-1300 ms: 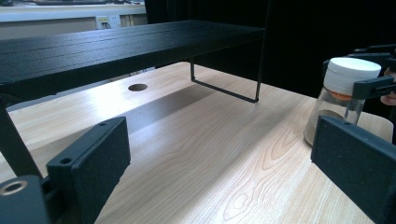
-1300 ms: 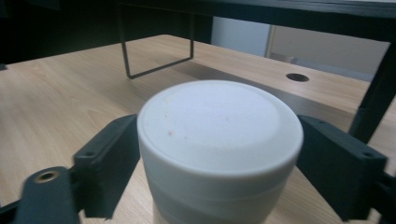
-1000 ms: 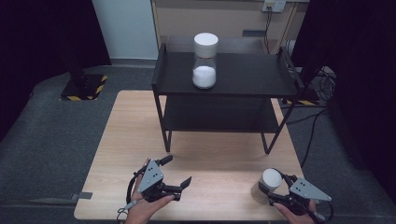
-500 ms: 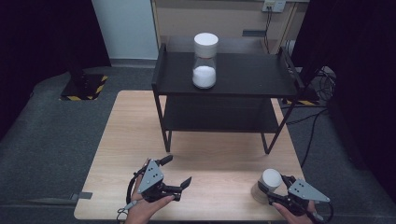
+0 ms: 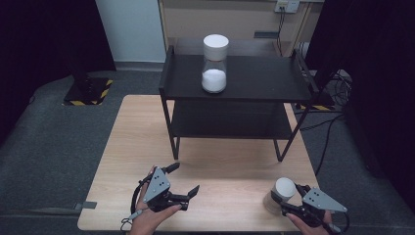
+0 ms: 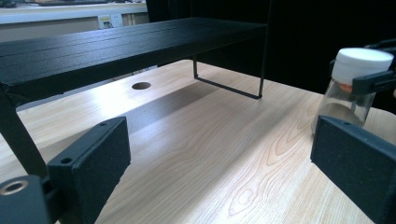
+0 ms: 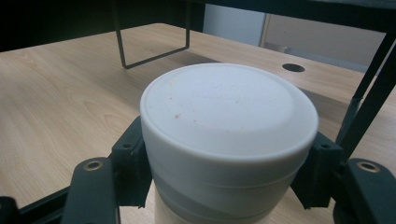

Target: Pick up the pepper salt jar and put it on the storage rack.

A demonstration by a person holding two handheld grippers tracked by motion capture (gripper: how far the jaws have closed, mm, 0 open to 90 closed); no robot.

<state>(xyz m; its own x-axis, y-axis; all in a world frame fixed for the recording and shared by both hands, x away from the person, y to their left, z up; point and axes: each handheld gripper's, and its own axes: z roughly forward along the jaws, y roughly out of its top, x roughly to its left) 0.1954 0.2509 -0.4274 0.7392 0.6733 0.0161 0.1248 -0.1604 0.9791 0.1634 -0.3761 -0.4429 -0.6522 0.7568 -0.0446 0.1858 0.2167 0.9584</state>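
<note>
Apparently readying a lift, the right gripper [image 5: 289, 204] clamps the white-lidded jar [image 5: 280, 195] at the table's [image 5: 230, 161] five o'clock, while the left gripper [image 5: 183, 182] idles wide open.

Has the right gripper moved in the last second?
No. The right gripper holds the white-lidded jar at the same spot near the table's front right corner.

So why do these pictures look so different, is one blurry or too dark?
High view: even light on the table, surroundings nearly black, shelf shadowing the wood beneath. Left gripper view: its near jaws look soft, the wood grain crisp, the jar slightly soft. Right gripper view: the lid looms huge and bulged from closeness; the background is dim and blurred.
</note>
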